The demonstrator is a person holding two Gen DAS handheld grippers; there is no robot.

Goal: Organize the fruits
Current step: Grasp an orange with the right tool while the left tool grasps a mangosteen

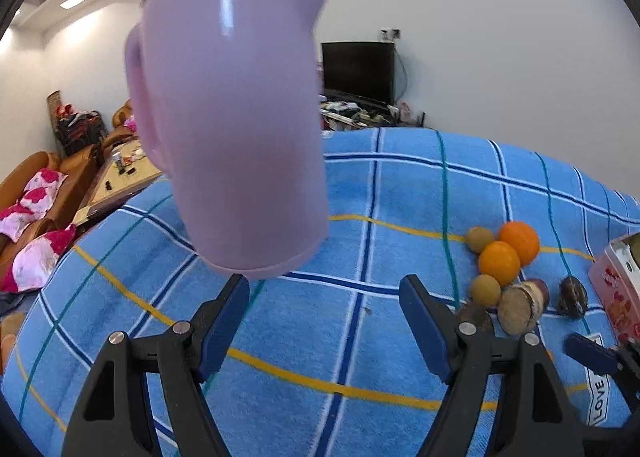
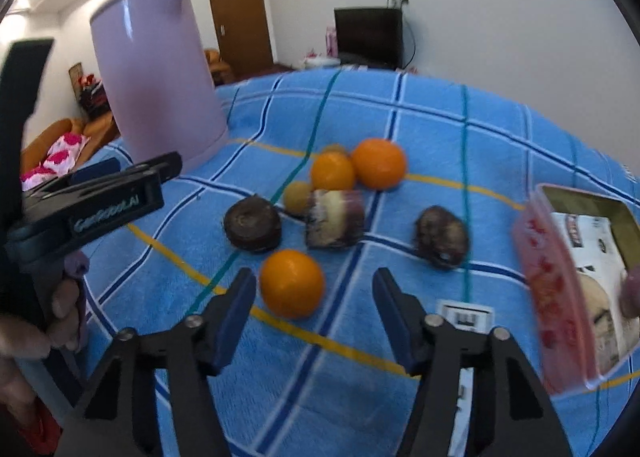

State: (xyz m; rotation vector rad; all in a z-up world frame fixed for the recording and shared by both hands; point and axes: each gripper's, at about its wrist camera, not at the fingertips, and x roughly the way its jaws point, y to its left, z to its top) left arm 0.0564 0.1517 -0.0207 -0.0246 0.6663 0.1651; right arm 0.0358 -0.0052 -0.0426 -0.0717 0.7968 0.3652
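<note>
Your right gripper [image 2: 314, 293] stood open, jaws flanking the nearest orange [image 2: 292, 283] at lower centre, not clamped. Left gripper [image 1: 324, 297] gaped empty. Beyond, the fruit pile [image 2: 340, 185] sat mid-frame. Squeeze off-centre and that orange could've rolled away.

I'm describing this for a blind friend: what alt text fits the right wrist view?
An open hand-held gripper points at an orange on a blue plaid cloth. Behind it lie more oranges and dark fruits, with a lilac jug at left and a pink box at right.
</note>
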